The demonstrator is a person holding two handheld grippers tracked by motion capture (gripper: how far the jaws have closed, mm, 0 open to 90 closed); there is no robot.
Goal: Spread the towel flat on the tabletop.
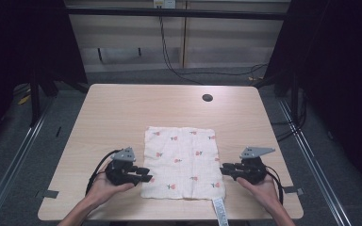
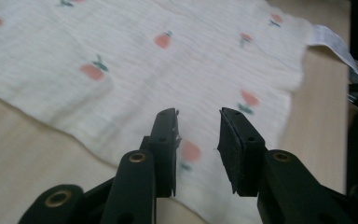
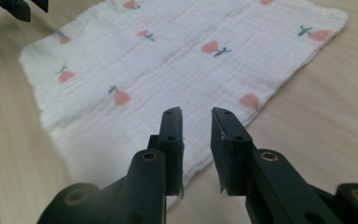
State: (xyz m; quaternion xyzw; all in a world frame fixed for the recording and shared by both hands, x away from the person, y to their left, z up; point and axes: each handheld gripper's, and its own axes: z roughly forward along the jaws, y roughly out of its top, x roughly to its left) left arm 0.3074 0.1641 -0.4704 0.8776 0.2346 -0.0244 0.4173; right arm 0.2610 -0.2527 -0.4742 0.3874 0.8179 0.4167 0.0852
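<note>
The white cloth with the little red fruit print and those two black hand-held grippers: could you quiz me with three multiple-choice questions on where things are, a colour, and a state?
1. Where does the white cloth with red fruit print lie?
A. On the floor
B. On the light wooden table, between the two grippers
C. Draped over a gripper

2. What colour is the small round hole at the table's far side?
A. Dark
B. Yellow
C. Pink

3. How do the jaws of the left gripper and right gripper stand?
A. Both shut on the cloth
B. One open, one shut
C. Both open, holding nothing

Answers: 1 B, the high view shows it flat between them; 2 A, it reads as a dark spot; 3 C, each gripper view shows a gap between the jaws.
</note>
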